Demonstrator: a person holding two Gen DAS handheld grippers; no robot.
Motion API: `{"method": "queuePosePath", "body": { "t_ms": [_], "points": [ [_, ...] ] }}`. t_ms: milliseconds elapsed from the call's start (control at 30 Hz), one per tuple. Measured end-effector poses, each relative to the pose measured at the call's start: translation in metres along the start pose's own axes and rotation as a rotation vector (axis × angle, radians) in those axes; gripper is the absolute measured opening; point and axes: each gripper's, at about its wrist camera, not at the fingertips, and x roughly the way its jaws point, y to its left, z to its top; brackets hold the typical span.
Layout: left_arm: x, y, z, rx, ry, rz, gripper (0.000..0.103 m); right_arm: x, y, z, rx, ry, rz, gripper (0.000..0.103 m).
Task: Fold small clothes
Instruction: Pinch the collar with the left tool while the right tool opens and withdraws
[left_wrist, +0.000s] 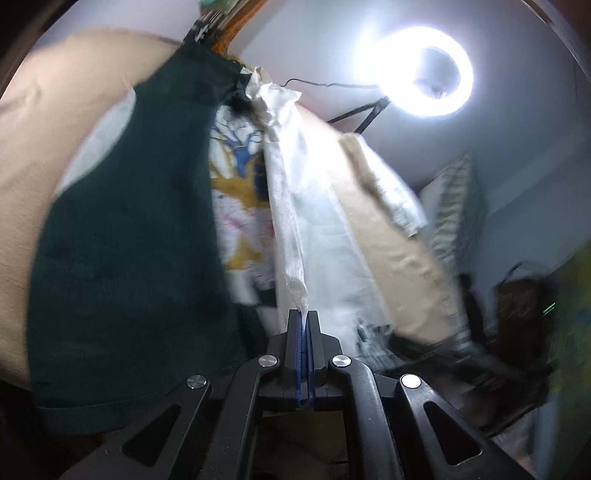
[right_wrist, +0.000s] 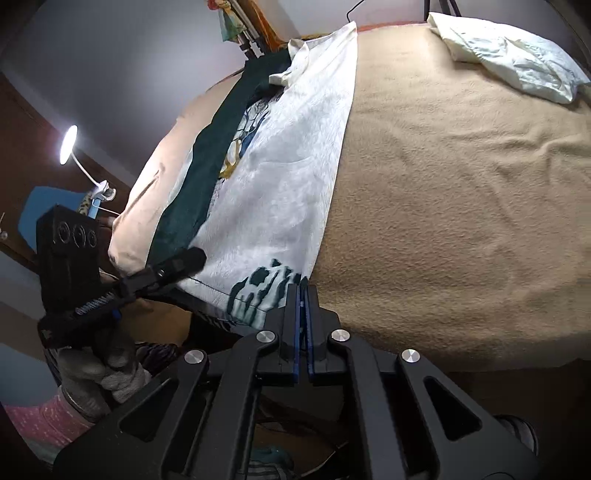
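A white printed shirt (right_wrist: 291, 166) lies lengthwise on the tan blanket (right_wrist: 461, 192) of a bed, with a teal print near its hem. A dark green garment (right_wrist: 207, 155) lies along its left side. My right gripper (right_wrist: 303, 286) is shut on the shirt's near right hem corner. My left gripper (right_wrist: 197, 254) is seen from the side at the shirt's near left hem. In the left wrist view it (left_wrist: 303, 314) is shut on a lifted fold of the white shirt (left_wrist: 295, 206), with the dark green garment (left_wrist: 129, 240) to its left.
A white pillow (right_wrist: 506, 59) lies at the far right of the bed. A ring light (left_wrist: 424, 70) shines above, and a desk lamp (right_wrist: 68, 144) stands left of the bed. A dark bag (left_wrist: 521, 299) sits by the bedside.
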Motion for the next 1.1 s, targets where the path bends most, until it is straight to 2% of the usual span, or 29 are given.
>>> {"method": "queuePosePath", "body": {
  "t_ms": [33, 67, 167, 300, 400, 567, 667, 733, 867, 1033, 1100],
  "points": [
    [0.000, 0.001, -0.002, 0.016, 0.006, 0.034, 0.004, 0.000, 0.000, -0.001, -0.006, 0.003, -0.013, 0.003],
    [-0.001, 0.002, -0.003, 0.021, 0.010, 0.045, 0.011, 0.002, 0.001, -0.002, -0.022, 0.008, -0.018, 0.003],
    [-0.023, 0.002, -0.005, 0.059, -0.025, 0.081, 0.025, 0.002, 0.001, -0.007, -0.029, 0.019, -0.041, 0.004],
    [-0.057, 0.003, 0.004, 0.095, -0.056, 0.103, 0.027, -0.014, 0.000, -0.002, -0.054, -0.031, -0.027, 0.004],
    [-0.077, 0.002, 0.030, 0.132, -0.082, 0.136, 0.033, -0.030, 0.000, 0.019, -0.067, -0.100, -0.026, 0.004],
    [-0.082, -0.001, 0.104, 0.191, -0.173, 0.201, 0.043, -0.032, 0.007, 0.055, -0.090, -0.166, -0.028, 0.008],
    [-0.063, 0.000, 0.152, 0.198, -0.188, 0.195, 0.052, -0.020, 0.011, 0.080, -0.108, -0.186, -0.040, 0.019],
    [-0.042, 0.002, 0.187, 0.193, -0.182, 0.186, 0.054, -0.012, 0.010, 0.096, -0.110, -0.191, -0.048, 0.028],
    [0.009, 0.002, 0.246, 0.210, -0.168, 0.182, 0.064, 0.010, 0.001, 0.135, -0.097, -0.195, -0.039, 0.028],
    [0.079, 0.010, 0.303, 0.165, -0.133, 0.176, 0.065, 0.043, -0.015, 0.181, -0.073, -0.172, -0.042, 0.028],
    [0.103, 0.016, 0.321, 0.139, -0.121, 0.176, 0.069, 0.058, -0.023, 0.202, -0.073, -0.160, -0.032, 0.028]
  ]
}}
